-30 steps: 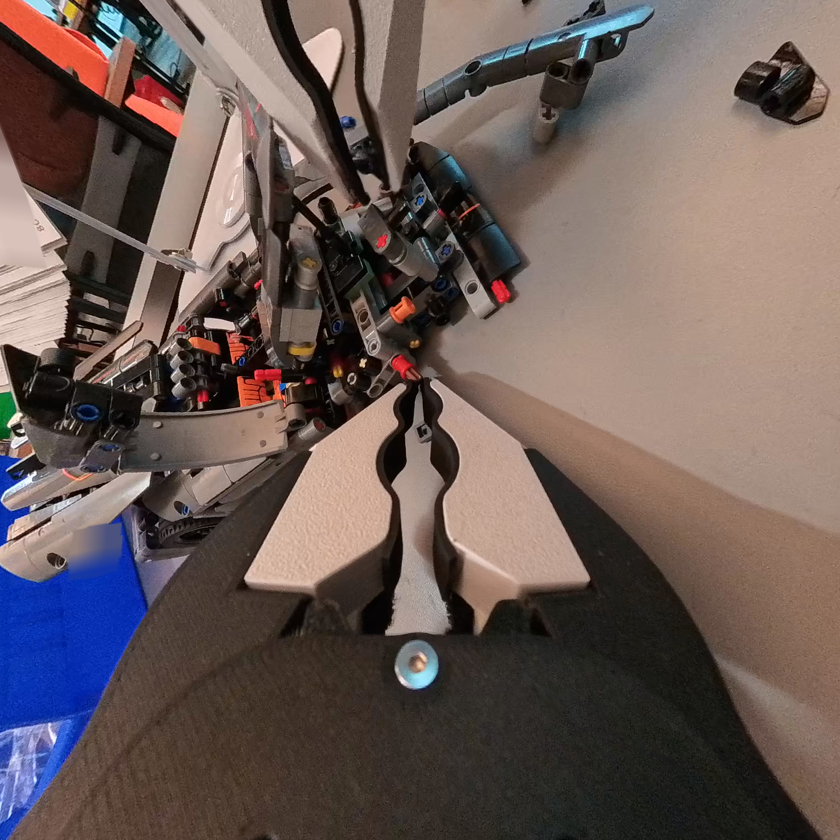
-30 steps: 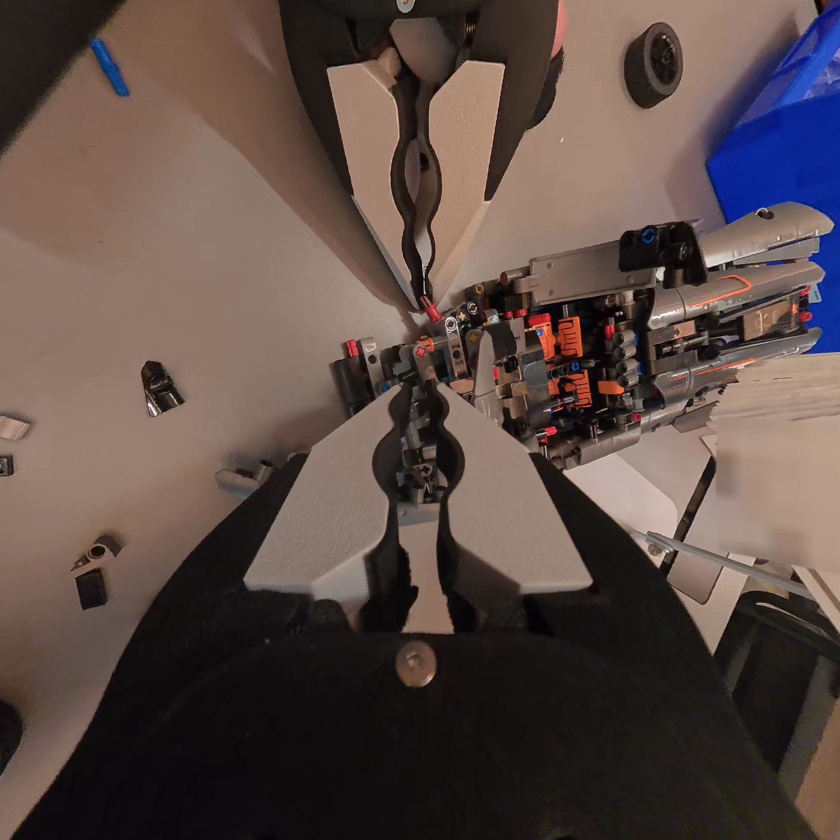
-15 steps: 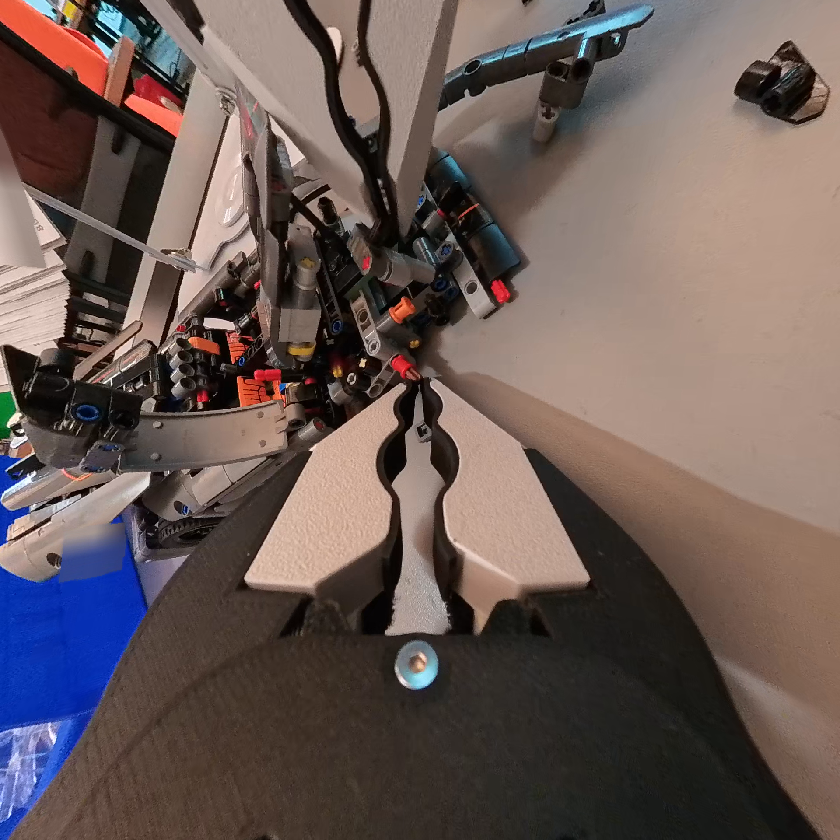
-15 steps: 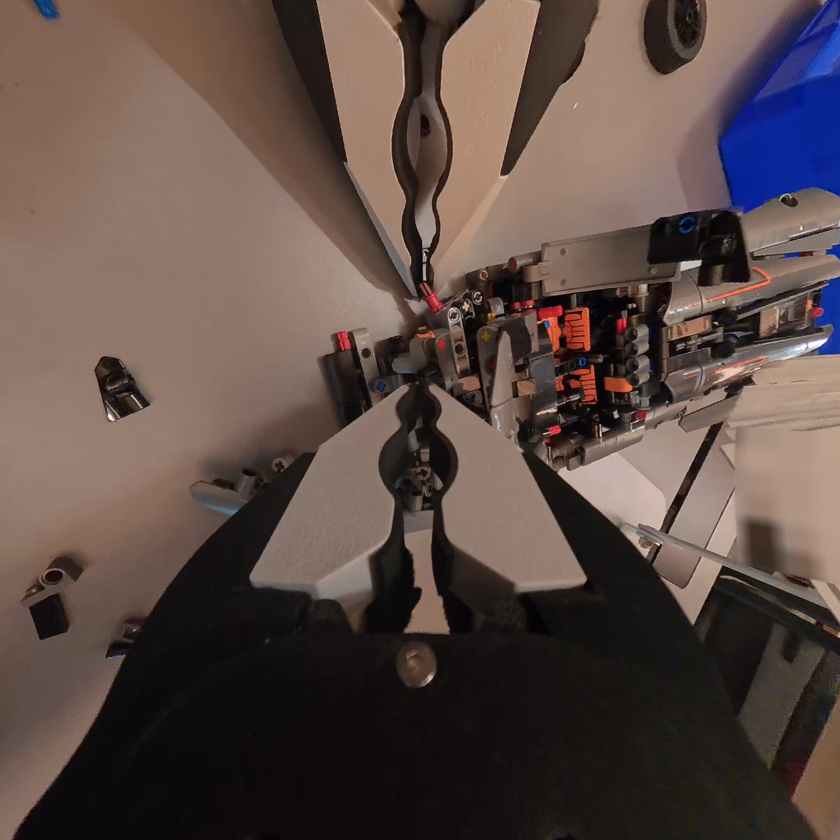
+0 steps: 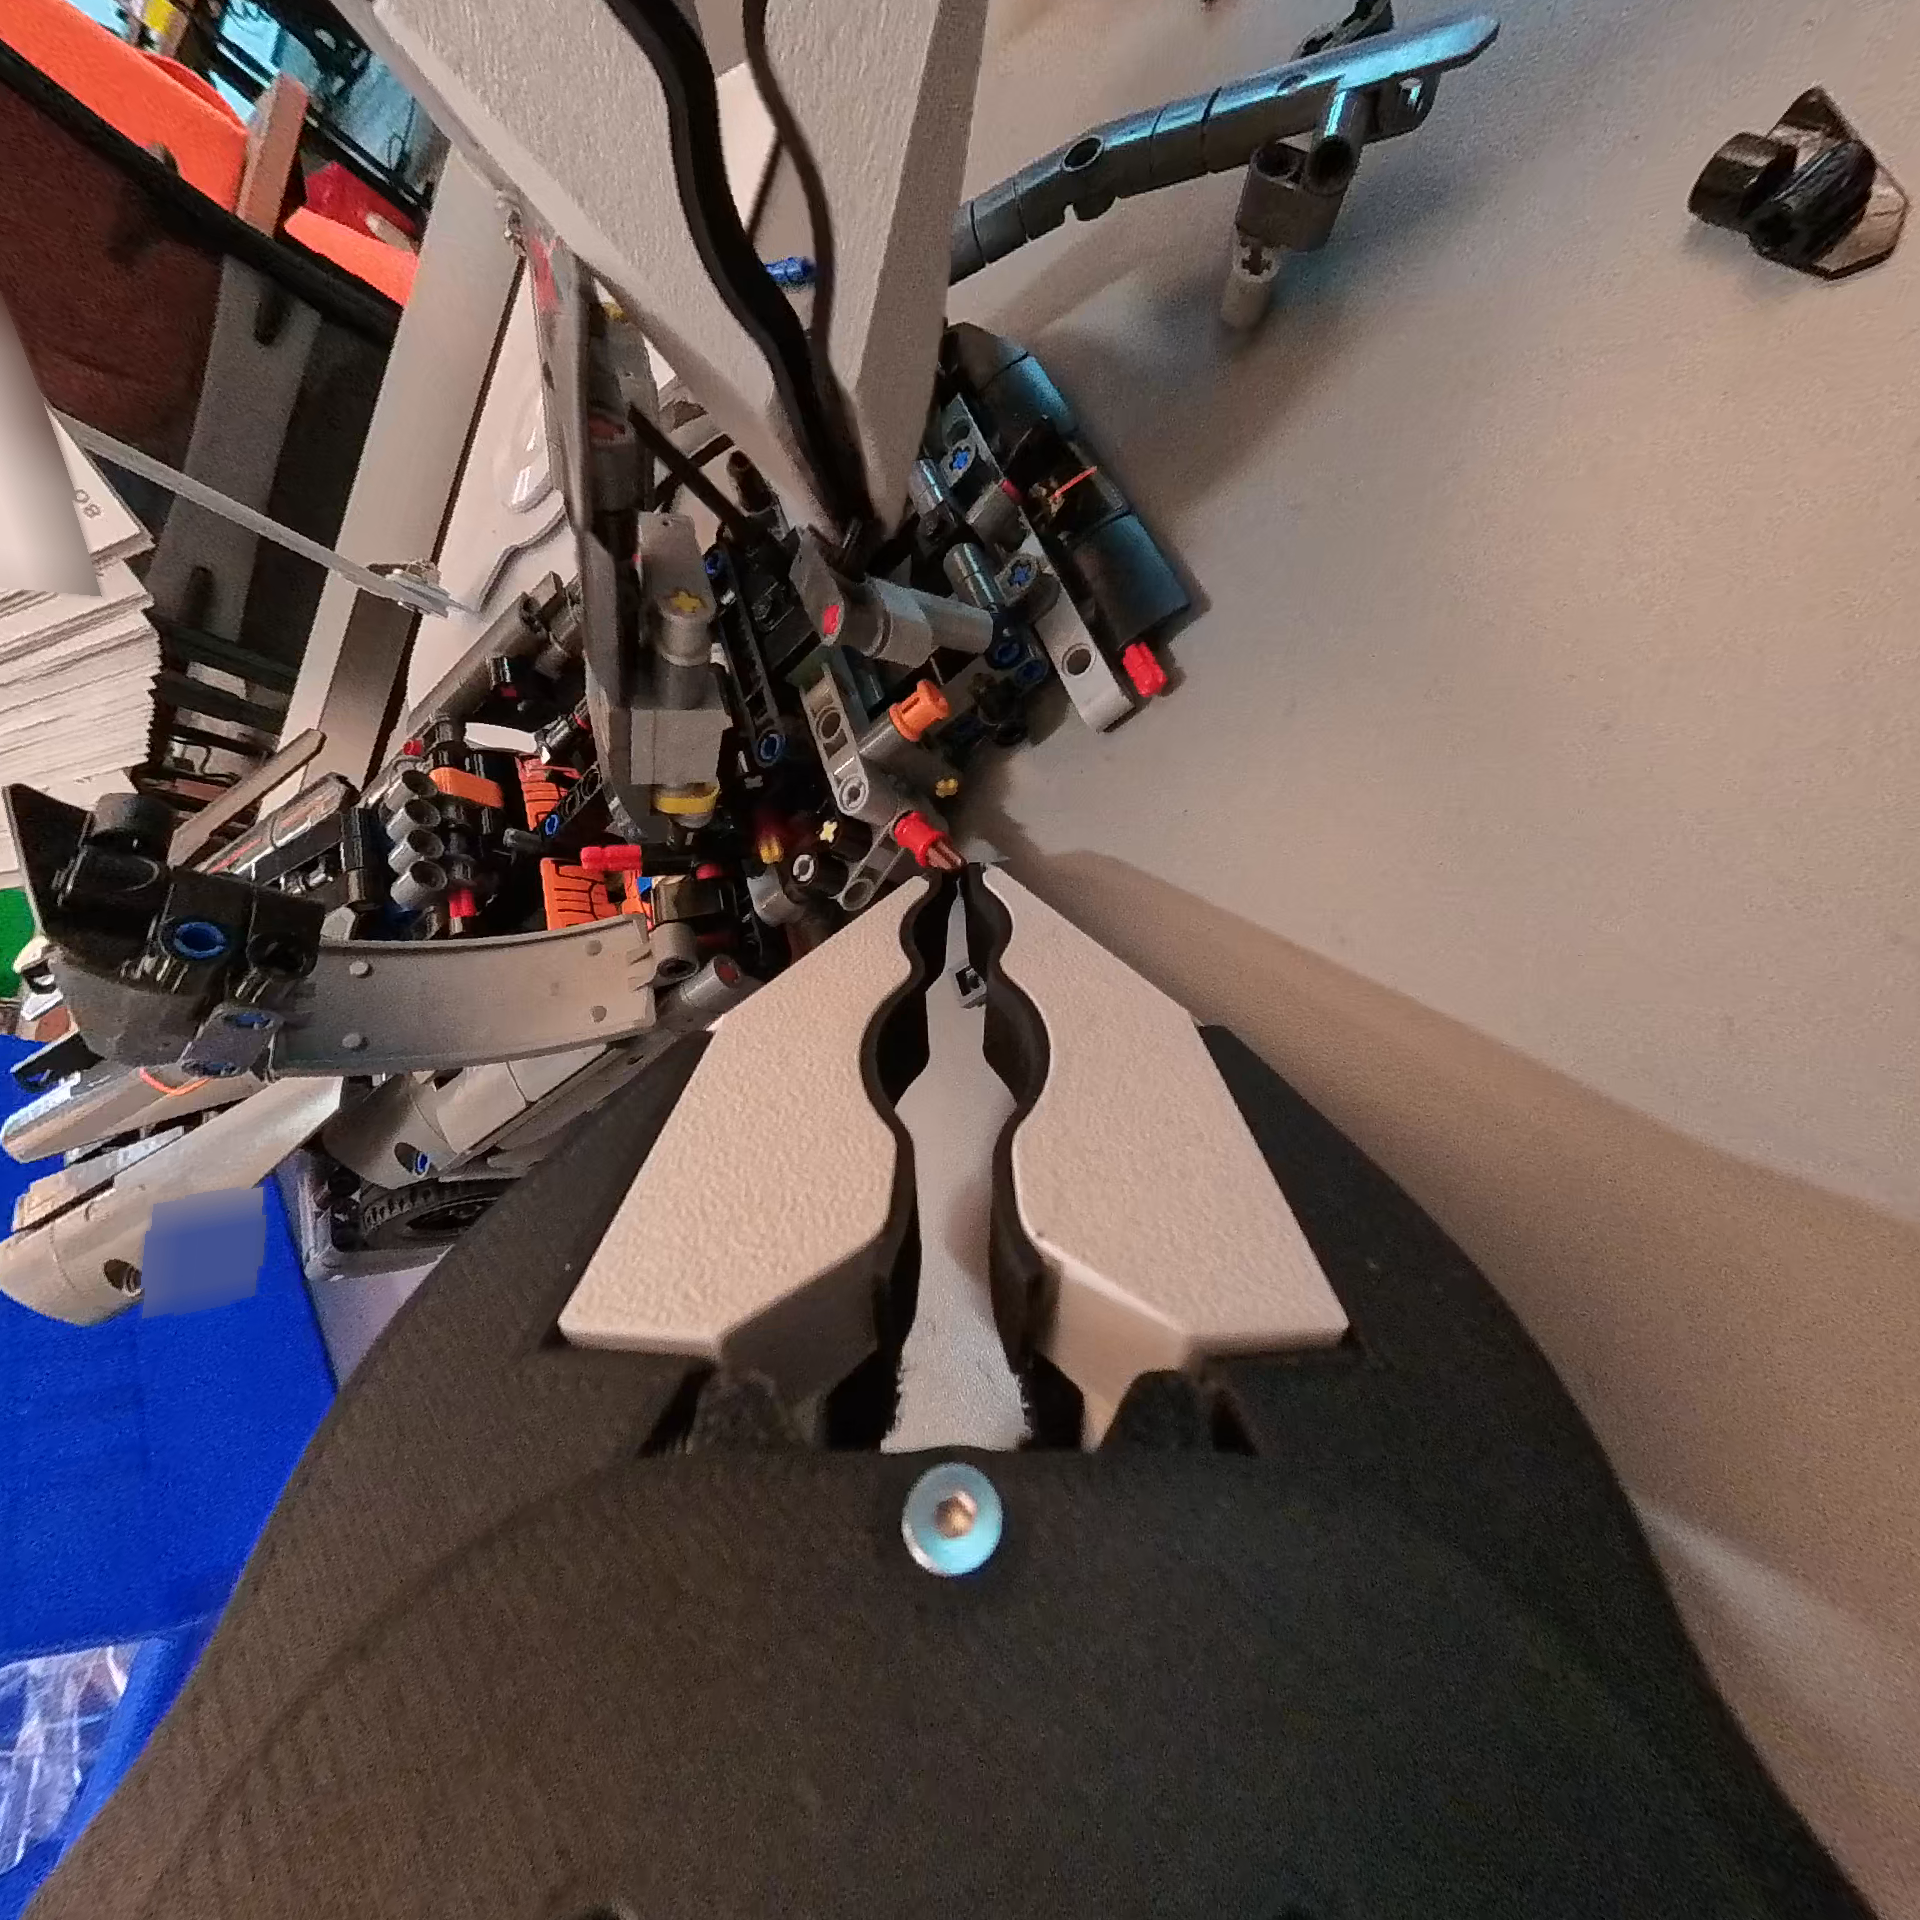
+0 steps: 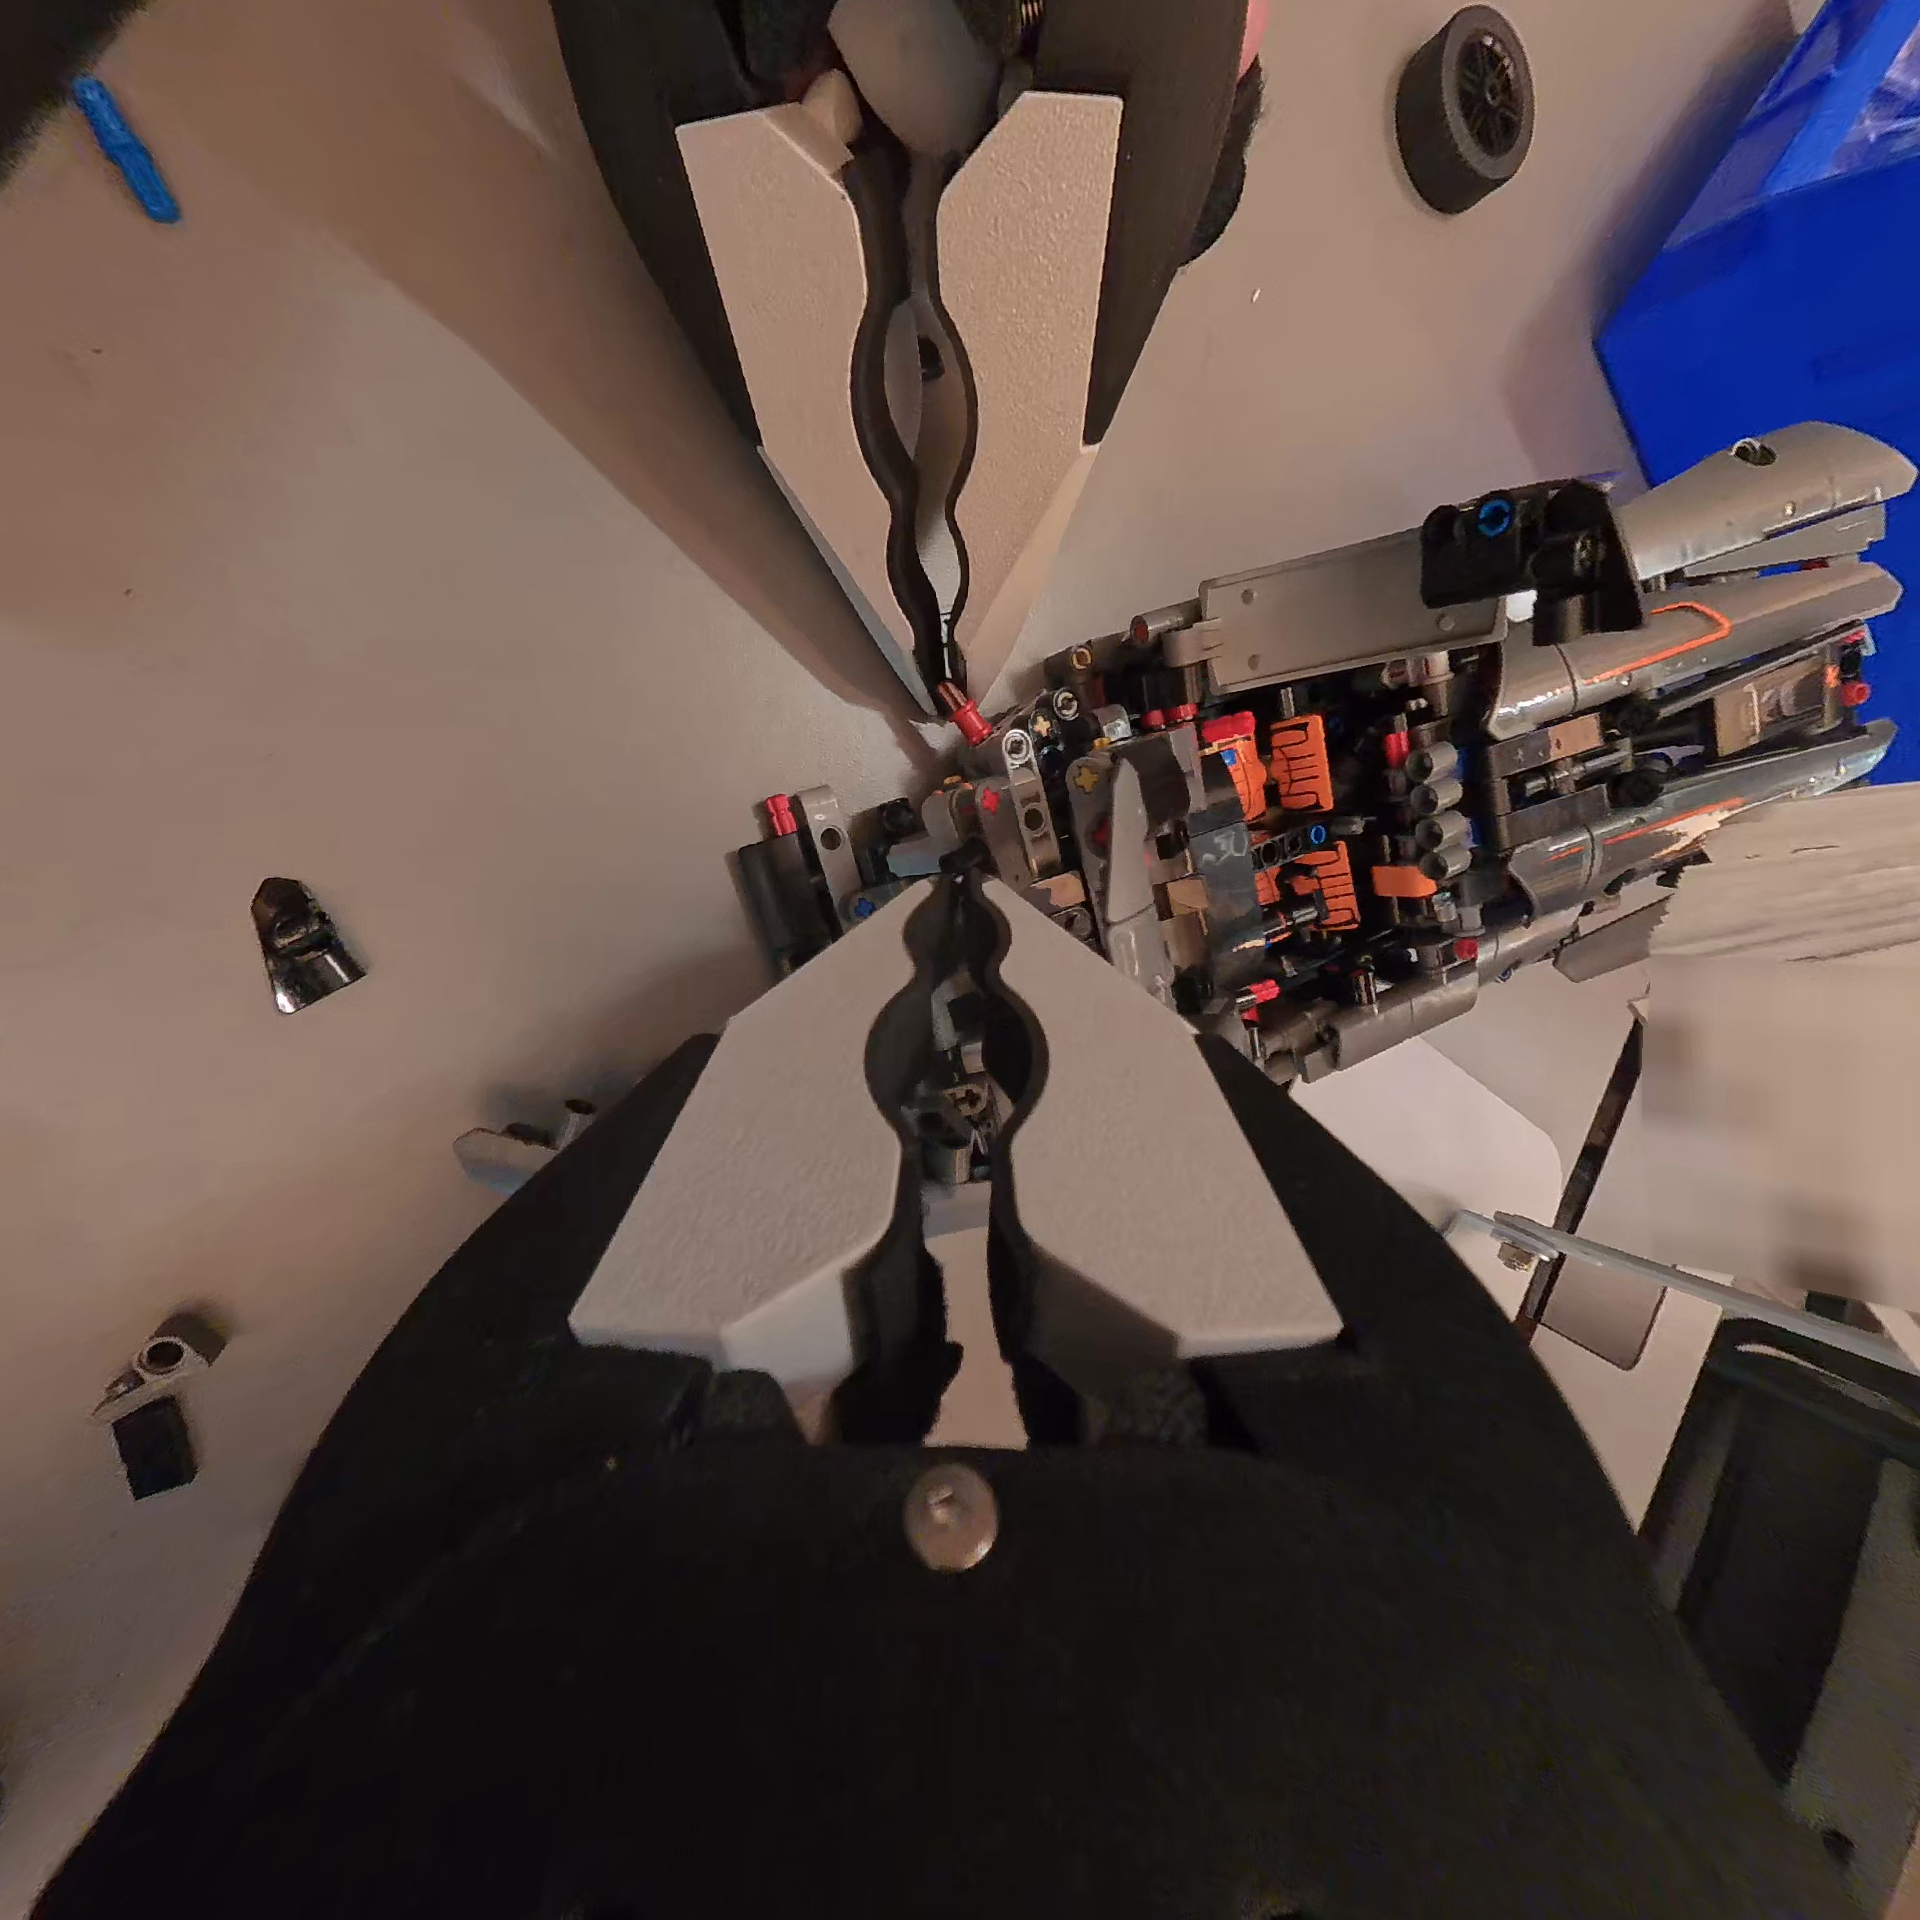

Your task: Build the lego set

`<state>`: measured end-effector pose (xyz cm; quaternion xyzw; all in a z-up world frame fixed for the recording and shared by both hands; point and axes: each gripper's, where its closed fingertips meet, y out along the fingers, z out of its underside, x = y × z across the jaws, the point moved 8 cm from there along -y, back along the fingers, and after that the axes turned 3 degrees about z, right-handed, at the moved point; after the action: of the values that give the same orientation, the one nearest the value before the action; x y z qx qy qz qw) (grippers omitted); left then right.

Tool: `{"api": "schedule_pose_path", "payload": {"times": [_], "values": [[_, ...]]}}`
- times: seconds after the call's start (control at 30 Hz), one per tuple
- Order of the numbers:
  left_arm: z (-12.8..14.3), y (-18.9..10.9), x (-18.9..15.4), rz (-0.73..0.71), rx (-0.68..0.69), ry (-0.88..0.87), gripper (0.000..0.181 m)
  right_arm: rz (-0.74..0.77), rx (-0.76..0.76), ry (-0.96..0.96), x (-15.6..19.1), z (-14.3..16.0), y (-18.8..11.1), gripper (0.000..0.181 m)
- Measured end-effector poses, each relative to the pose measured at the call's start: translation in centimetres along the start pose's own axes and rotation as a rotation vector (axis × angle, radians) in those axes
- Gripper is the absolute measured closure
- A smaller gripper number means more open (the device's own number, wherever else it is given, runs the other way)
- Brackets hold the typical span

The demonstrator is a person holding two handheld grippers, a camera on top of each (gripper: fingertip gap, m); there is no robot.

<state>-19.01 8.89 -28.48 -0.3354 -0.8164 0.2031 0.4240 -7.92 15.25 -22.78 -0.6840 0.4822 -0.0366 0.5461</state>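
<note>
A grey, black and orange lego car model (image 5: 665, 727) lies on the pale table; it also shows in the right wrist view (image 6: 1351, 810). My left gripper (image 5: 956, 873) is shut on a small red pin (image 5: 925, 836) that sticks out of the model's front end. The right wrist view shows this gripper coming from above, pinching the same red pin (image 6: 966, 717). My right gripper (image 6: 961, 883) is shut on a dark grey piece (image 6: 956, 1091) at the model's front end. In the left wrist view it comes down from the top (image 5: 852, 530) into the model.
A blue bin (image 6: 1787, 312) stands by the model's far end, with a black wheel (image 6: 1465, 104) nearby. Loose parts lie on the table: a blue pin (image 6: 125, 156), a black panel piece (image 6: 301, 945), small grey pieces (image 6: 156, 1392) and a long dark grey beam assembly (image 5: 1195, 125). The tips of one gripper are about 6 centimetres away from the tips of the other.
My right gripper has pushed a little farther into the model's front end, still shut on its piece. My left gripper has held still on the red pin.
</note>
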Motion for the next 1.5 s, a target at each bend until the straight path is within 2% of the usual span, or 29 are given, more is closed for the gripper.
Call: {"api": "schedule_pose_path", "payload": {"times": [0.17, 0.8, 0.93, 1.2, 1.5], "values": [[0.0, 0.0, -0.1, 0.004, -0.003, 0.003, 0.181, -0.053, -0.013, -0.015, 0.3, 0.1, -0.4, 0.181], [-0.1, 0.0, -0.1, 0.005, -0.003, 0.005, 0.181, -0.059, -0.043, -0.018, 0.3, -0.2, -0.9, 0.172], [-0.1, 0.0, -0.1, 0.005, -0.003, 0.005, 0.181, -0.031, -0.069, -0.038, 0.2, -0.5, -1.2, 0.172], [0.0, 0.0, -0.1, 0.005, -0.003, 0.004, 0.181, 0.103, 0.037, -0.193, 0.8, -0.9, -0.1, 0.177], [-0.1, 0.0, -0.1, 0.007, -0.004, 0.006, 0.181, -0.033, 0.007, -0.105, 0.8, -0.6, -1.0, 0.180]]}}
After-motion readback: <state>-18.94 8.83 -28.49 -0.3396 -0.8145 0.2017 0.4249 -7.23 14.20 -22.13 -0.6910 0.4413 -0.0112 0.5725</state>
